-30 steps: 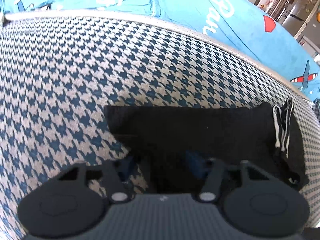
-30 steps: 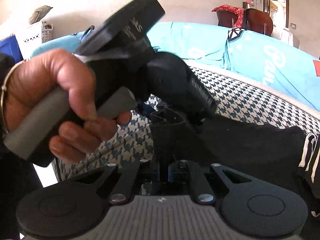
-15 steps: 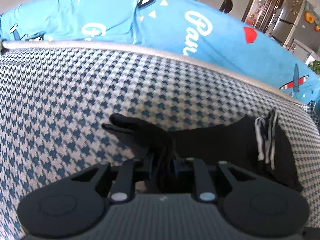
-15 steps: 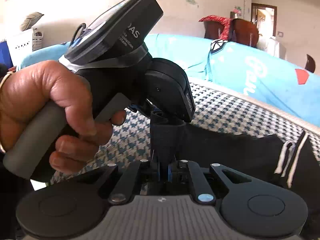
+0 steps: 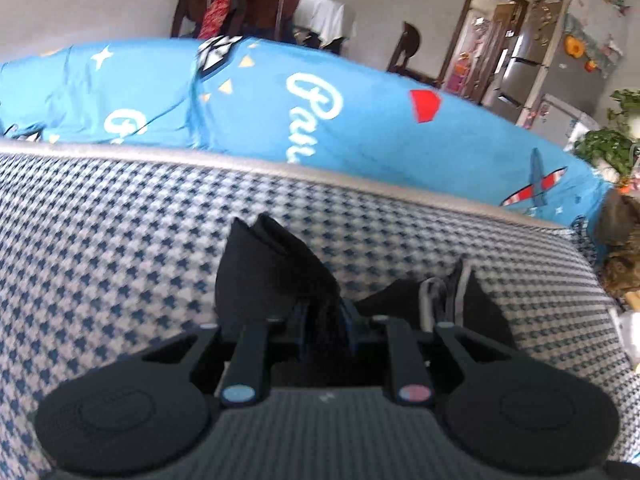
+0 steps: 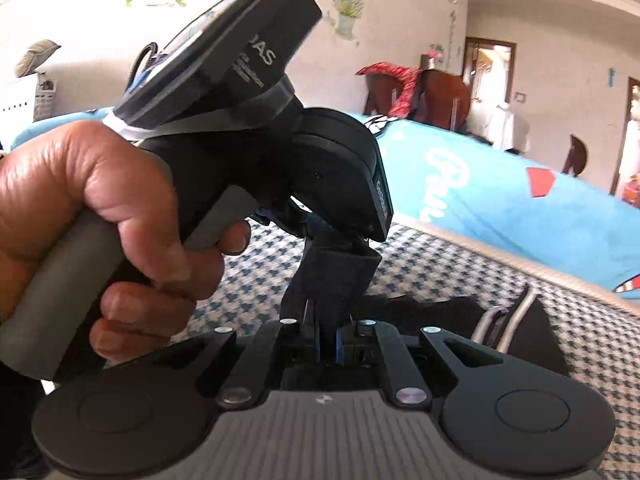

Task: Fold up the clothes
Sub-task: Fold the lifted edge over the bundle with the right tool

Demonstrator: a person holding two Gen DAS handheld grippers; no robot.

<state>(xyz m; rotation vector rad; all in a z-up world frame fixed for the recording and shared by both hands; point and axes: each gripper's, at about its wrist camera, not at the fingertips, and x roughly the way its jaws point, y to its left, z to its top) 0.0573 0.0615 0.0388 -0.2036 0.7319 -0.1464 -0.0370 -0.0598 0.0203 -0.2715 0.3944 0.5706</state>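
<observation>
I am holding both tools pinched on the black garment (image 5: 276, 272). The left tool (image 5: 325, 316) is pressing its fingers together on a bunched fold of the cloth, and the right tool (image 6: 328, 328) is clamping the same end just below it; in the right wrist view the left tool, gripped by the hand (image 6: 100, 216), is sitting directly above my right fingers with the cloth stretched between the two.

What is changing: one second ago the garment was lying flat on the houndstooth cushion (image 5: 120, 248) and the left tool's fingers were spread over its edge. Half a second ago they were pressed together on it and the corner was starting to rise. Now that end is standing up off the cushion as a peaked flap, and the camera is tilting back, so more of the room and the blue sheet (image 5: 280, 112) are showing.

The far end, with the white-striped trim (image 5: 434, 292), is still resting on the cushion, to the right.

Judgement: I am carrying the lifted end over towards the striped end, so a fold is in progress. The fold is not laid down yet.
</observation>
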